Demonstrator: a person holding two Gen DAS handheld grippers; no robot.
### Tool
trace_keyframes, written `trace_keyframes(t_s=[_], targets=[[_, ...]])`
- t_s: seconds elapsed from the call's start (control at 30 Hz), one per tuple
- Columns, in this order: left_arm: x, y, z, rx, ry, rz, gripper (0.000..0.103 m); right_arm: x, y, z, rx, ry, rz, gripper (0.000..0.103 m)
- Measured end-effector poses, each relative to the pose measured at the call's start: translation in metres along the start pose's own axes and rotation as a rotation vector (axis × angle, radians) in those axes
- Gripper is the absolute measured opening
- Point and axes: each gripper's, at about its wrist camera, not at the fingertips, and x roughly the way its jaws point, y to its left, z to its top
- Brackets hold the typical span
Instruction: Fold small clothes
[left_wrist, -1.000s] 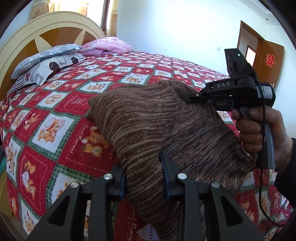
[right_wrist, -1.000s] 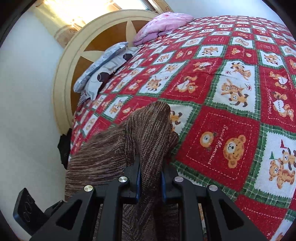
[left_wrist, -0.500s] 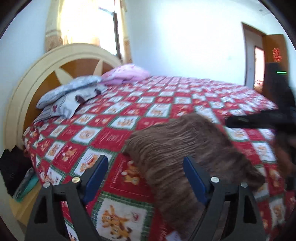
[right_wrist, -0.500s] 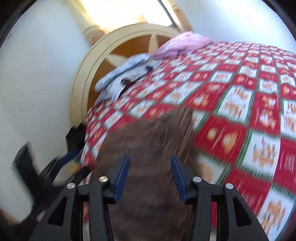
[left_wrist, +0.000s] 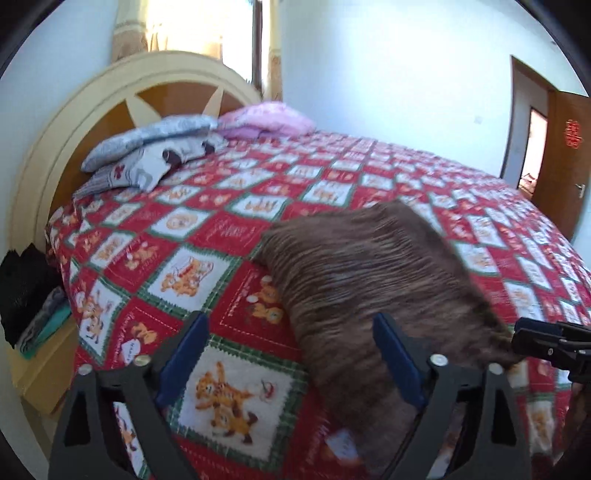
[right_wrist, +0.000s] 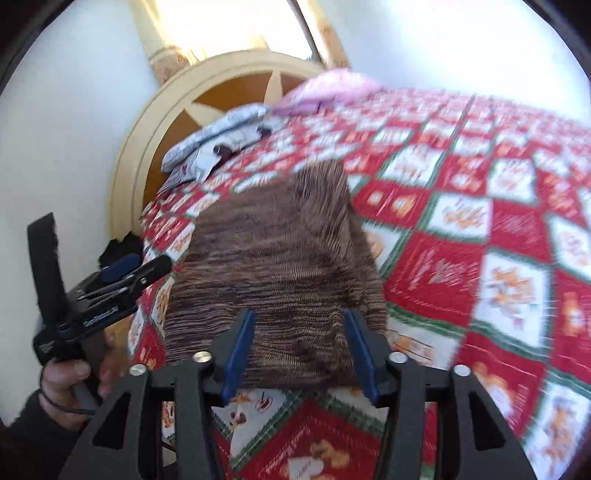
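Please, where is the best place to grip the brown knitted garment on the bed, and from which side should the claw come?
Probably the brown knitted garment by its near edge, approached low from the foot side: that edge lies flat and straight just ahead of the right claw, whose jaws are opening with nothing pinched.

No legible text anywhere.

Left gripper (left_wrist: 291, 350) jaws opening wide, blue pads clear of fabric, nothing pinched btwn them. Brown striped knit garment (left_wrist: 373, 280) lies folded on red teddy-bear quilt (left_wrist: 229, 221), blurred, so fold edges hard to read. Right gripper (left_wrist: 554, 343) pokes in at right edge, near garment's corner. Pillows (left_wrist: 155, 151) stacked by headboard (left_wrist: 66, 122); wooden door (left_wrist: 565, 162) far right.
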Motion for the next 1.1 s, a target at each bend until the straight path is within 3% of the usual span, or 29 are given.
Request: trace_keyframes(t_s=[0.17,0.27,1.1], targets=[[-0.022,-0.009,0.009,0.029,-0.061,-0.029,0.099,-0.05,0.02,0.0,-0.09,-0.134,-0.083,0.059],[-0.031,-0.012,0.015,0.036,-0.081,-0.04,0.099,-0.062,0.025,0.003,-0.091,-0.165,-0.085,0.06],[-0.048,-0.017,0.018,0.033,-0.12,-0.049,0.099,-0.082,0.038,-0.001,-0.094,-0.211,-0.101,0.068]])
